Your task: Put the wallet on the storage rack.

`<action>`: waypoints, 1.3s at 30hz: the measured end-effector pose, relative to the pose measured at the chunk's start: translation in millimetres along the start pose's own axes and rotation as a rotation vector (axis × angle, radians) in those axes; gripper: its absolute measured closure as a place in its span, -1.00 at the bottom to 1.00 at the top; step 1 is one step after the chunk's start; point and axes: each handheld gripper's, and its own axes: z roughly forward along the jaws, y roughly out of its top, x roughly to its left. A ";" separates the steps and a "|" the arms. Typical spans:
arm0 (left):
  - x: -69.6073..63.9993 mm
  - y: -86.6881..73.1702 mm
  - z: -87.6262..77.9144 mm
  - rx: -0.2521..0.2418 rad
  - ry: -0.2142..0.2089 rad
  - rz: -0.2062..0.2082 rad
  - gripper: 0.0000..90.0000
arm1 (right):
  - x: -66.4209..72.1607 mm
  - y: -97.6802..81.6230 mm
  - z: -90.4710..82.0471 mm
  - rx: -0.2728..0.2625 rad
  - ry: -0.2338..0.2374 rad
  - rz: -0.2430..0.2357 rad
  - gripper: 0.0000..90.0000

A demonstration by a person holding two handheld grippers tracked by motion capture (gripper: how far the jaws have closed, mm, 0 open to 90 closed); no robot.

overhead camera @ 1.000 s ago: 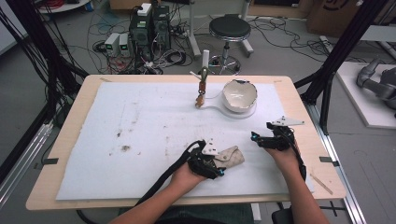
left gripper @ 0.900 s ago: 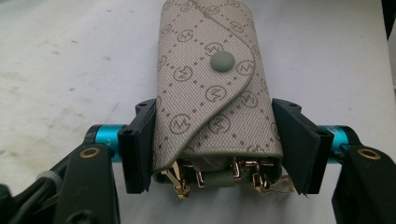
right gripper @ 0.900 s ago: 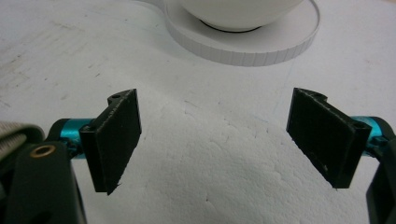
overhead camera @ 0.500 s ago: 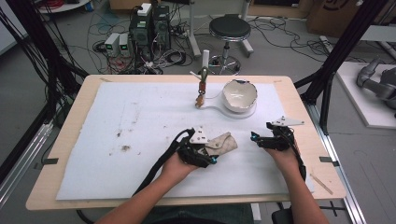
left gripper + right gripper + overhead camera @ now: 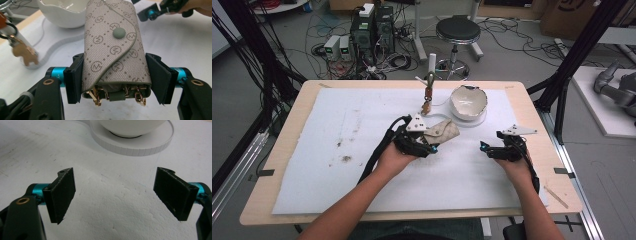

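The one mark I can read is the monogram on the grey key pouch (image 5: 112, 45): a capital M inside a small circle, repeated across the woven fabric in rows joined by dotted lines, on flap and body alike. It shows plainly in the left gripper view. In the high view the pouch is too small to read.

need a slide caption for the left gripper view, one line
Left hand-held gripper clamps a monogrammed key pouch, snap flap closed, gold clips at its open end, white bowl behind.
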 end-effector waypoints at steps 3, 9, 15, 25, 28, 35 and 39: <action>8.7 8.2 -0.2 0.003 0.022 0.020 -0.20 | 0.0 0.0 -0.5 -0.001 -0.001 0.001 -0.60; 24.8 20.6 4.9 0.024 0.042 0.035 -0.20 | 0.4 0.0 -1.1 0.001 0.001 0.001 -0.60; 37.8 33.2 15.2 0.040 0.041 0.042 -0.20 | 1.0 0.0 -1.3 0.000 0.001 0.004 -0.60; 50.7 64.9 49.2 0.059 0.023 0.047 -0.20 | 0.2 -1.5 -3.3 -0.002 0.002 0.007 -0.60; 53.7 72.4 62.7 0.082 0.024 0.048 -0.20 | 1.2 -1.3 -2.2 0.001 0.006 0.004 -0.60; 58.0 84.4 93.8 0.146 0.025 0.039 -0.20 | 1.0 -1.5 -2.1 0.002 0.013 0.008 -0.60; 60.2 90.9 108.4 0.186 0.046 0.033 -0.20 | 0.6 -1.7 -1.3 0.002 0.013 0.001 -0.60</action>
